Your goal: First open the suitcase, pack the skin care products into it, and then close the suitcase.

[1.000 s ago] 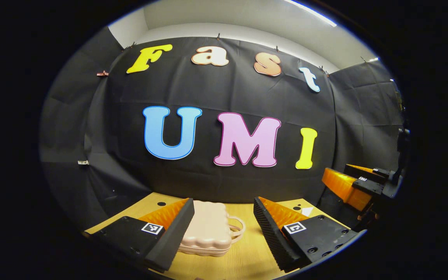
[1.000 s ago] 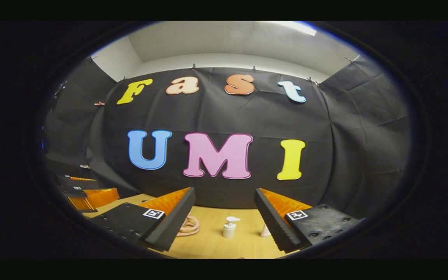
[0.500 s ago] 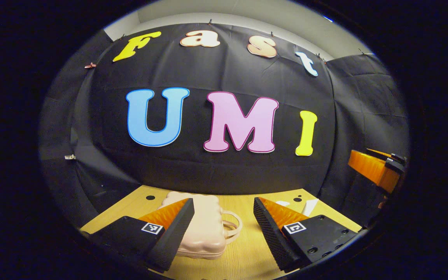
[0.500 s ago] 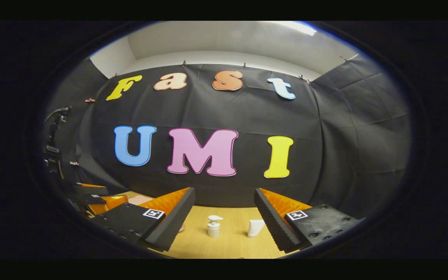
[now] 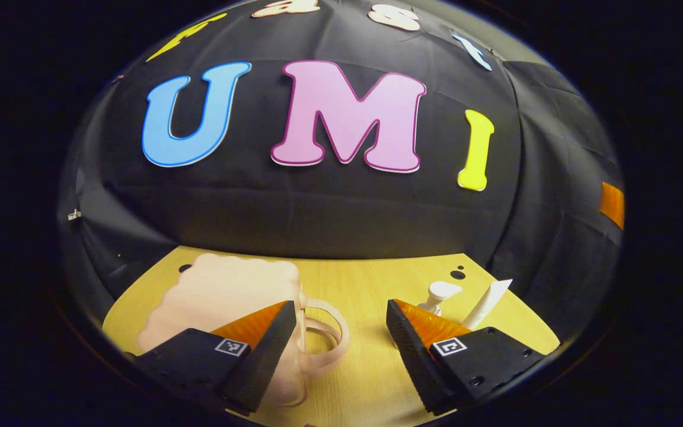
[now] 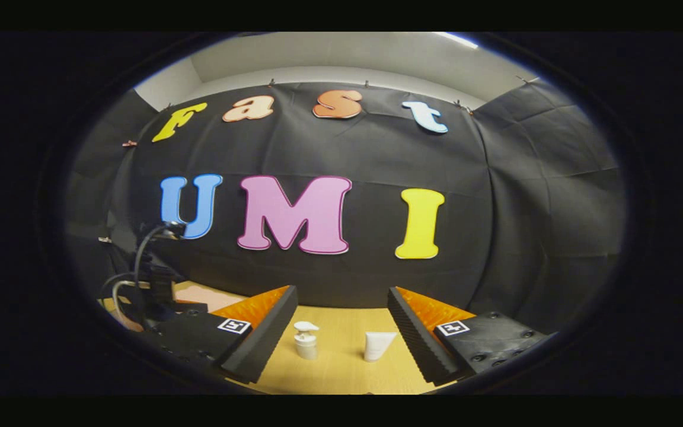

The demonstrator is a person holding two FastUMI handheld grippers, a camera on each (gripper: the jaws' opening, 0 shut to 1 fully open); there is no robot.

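A small pale pink suitcase (image 5: 223, 293) lies closed on the wooden table (image 5: 365, 284), its looped handle (image 5: 325, 332) pointing right. My left gripper (image 5: 341, 350) is open above the handle, its left finger over the case's right edge. A white pump bottle (image 5: 438, 295) and a white tube (image 5: 487, 302) stand behind its right finger. In the right gripper view my right gripper (image 6: 341, 344) is open, with the pump bottle (image 6: 305, 343) and the tube (image 6: 378, 345) standing on the table between its fingers, farther off. The suitcase (image 6: 205, 296) peeks out at the left there.
The left gripper's body with its cables (image 6: 155, 279) shows at the left of the right gripper view. Black cloth walls close the table's far and side edges. Small dark holes (image 5: 457, 274) mark the tabletop near the back right corner.
The left gripper has tipped down and moved forward over the suitcase, bringing the bottle and tube into its view. The right gripper has swung right, so the bottle and tube slid left between its fingers.
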